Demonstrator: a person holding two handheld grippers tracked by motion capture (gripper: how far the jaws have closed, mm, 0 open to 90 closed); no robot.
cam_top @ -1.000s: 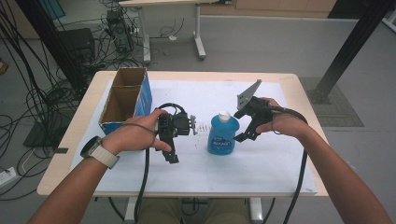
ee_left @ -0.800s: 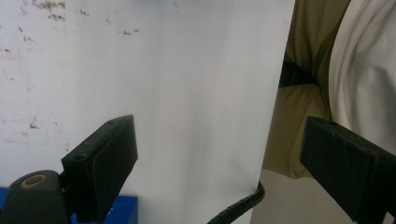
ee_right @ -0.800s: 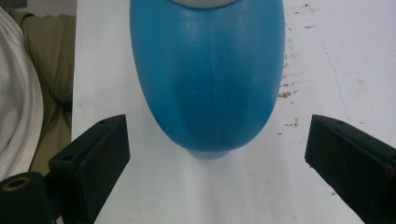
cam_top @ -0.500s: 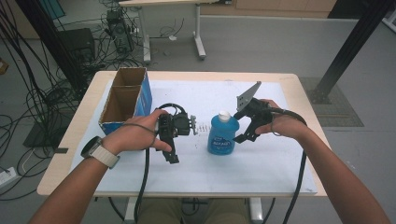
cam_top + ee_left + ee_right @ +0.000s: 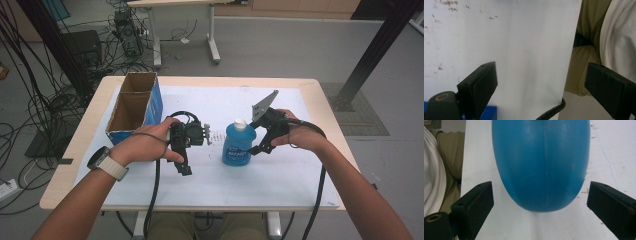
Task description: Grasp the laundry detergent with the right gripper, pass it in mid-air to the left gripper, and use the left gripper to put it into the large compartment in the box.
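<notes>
Your right gripper [image 5: 539,205] has its jaws spread either side of the blue bottle [image 5: 237,146], mid-frame on the desk [image 5: 310,90]; close off-centre and it could tip. Left gripper [image 5: 540,85] idles, jaws apart.

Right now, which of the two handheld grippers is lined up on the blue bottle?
The right gripper: the blue bottle stands just ahead of its open jaws, untouched. The left gripper points away, with bare white table cover between its jaws.
</notes>
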